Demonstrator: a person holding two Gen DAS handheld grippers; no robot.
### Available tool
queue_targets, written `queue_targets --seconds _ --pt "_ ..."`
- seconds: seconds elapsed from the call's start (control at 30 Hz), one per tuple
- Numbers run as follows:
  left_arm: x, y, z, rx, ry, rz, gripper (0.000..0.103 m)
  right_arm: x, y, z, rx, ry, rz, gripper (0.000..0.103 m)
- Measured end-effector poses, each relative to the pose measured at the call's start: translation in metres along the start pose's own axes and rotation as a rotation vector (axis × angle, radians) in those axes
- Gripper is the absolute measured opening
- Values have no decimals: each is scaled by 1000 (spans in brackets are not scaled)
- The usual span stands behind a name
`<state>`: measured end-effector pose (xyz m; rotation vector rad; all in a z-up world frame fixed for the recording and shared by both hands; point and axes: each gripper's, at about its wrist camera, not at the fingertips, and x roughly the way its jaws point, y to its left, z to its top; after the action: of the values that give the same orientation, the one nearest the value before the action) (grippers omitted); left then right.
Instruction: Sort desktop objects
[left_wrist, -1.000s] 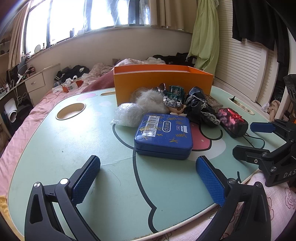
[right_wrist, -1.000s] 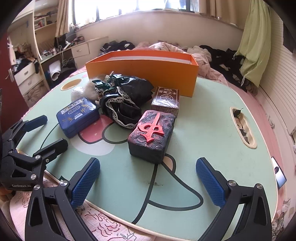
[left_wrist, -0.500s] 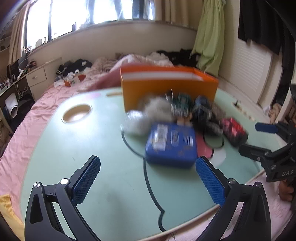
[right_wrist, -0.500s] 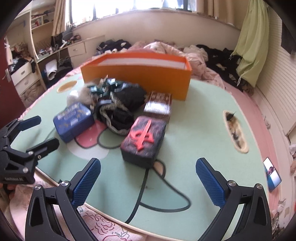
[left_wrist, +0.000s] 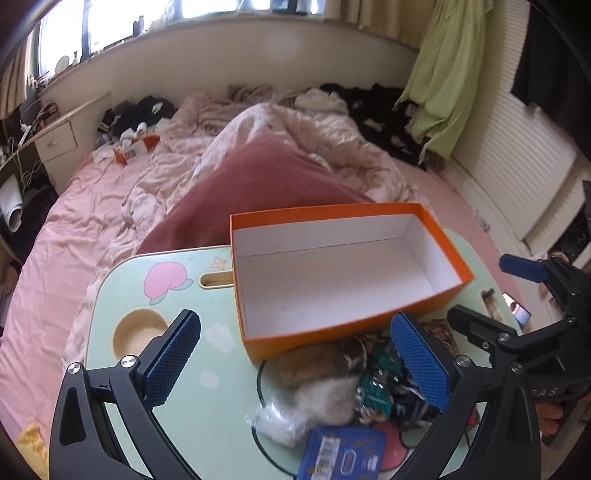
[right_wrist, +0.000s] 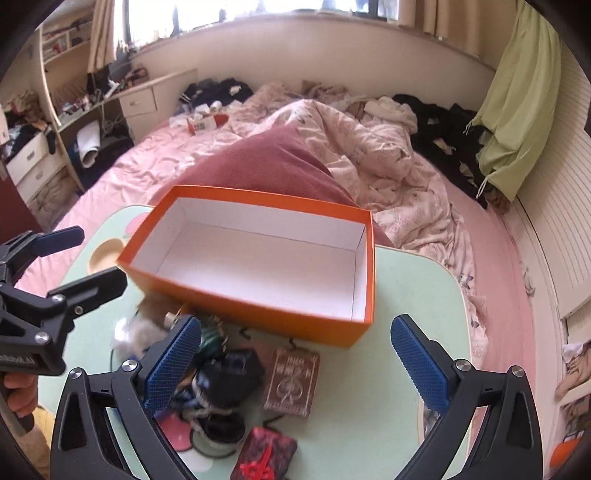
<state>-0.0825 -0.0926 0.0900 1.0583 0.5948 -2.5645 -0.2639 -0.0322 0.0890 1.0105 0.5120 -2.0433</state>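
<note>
An empty orange box (left_wrist: 340, 273) (right_wrist: 258, 262) with a white inside stands at the far side of the mint-green lap table (left_wrist: 122, 295) (right_wrist: 413, 295). In front of it lies a heap: a blue tin (left_wrist: 343, 454), white fluff (left_wrist: 321, 402), a green gadget (left_wrist: 376, 384), a black lacy pouch (right_wrist: 221, 384), a brown card box (right_wrist: 291, 380) and a dark box with a red emblem (right_wrist: 266, 458). My left gripper (left_wrist: 295, 360) hovers open above the heap. My right gripper (right_wrist: 295, 362) hangs open above the card box, holding nothing.
The table has a round cup hole (left_wrist: 138, 332) and a slot (left_wrist: 216, 281) at its left. A pink bed with a rumpled quilt (right_wrist: 369, 147) and a red pillow (left_wrist: 258, 184) lies beyond. A phone (left_wrist: 517, 312) rests off the table's right edge.
Both grippers have risen and tilted down, so the views now look into the orange box from above. The objects on the table have not moved. Both stay open.
</note>
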Motion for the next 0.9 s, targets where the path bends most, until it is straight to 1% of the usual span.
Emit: queue_targets --seconds 0.07,0.13,0.3,0.37,0.47,0.57,0.63,0.7,0.8,0.9 --pt "9 1 -2 -13 14 -4 103 12 -3 4 7 20 -10 103" --pt "15 3 -7 -29 22 -24 103 20 -5 0 12 38 -10 103" --pt "17 2 -10 -21 25 8 103 28 -9 -8 18 50 -6 103" --pt "11 2 -12 -18 9 5 103 23 -11 -12 38 34 5 103" --pt "-10 -1 -23 5 -40 2 103 2 -12 -25 66 -26 26 103" --pt "-34 -6 -50 42 -93 -5 103 -25 -7 -51 70 -95 57 103" --pt "-50 -7 -75 50 -153 -13 103 -42 -1 -78 58 -140 75 103" --pt "-63 -9 -106 68 -191 -30 103 -53 6 -109 41 -164 77 103" --pt "-68 -13 -140 79 -208 -43 103 -55 14 -146 22 -159 45 103" --pt "-60 -19 -160 97 -187 -6 103 -46 16 -167 32 -146 14 103"
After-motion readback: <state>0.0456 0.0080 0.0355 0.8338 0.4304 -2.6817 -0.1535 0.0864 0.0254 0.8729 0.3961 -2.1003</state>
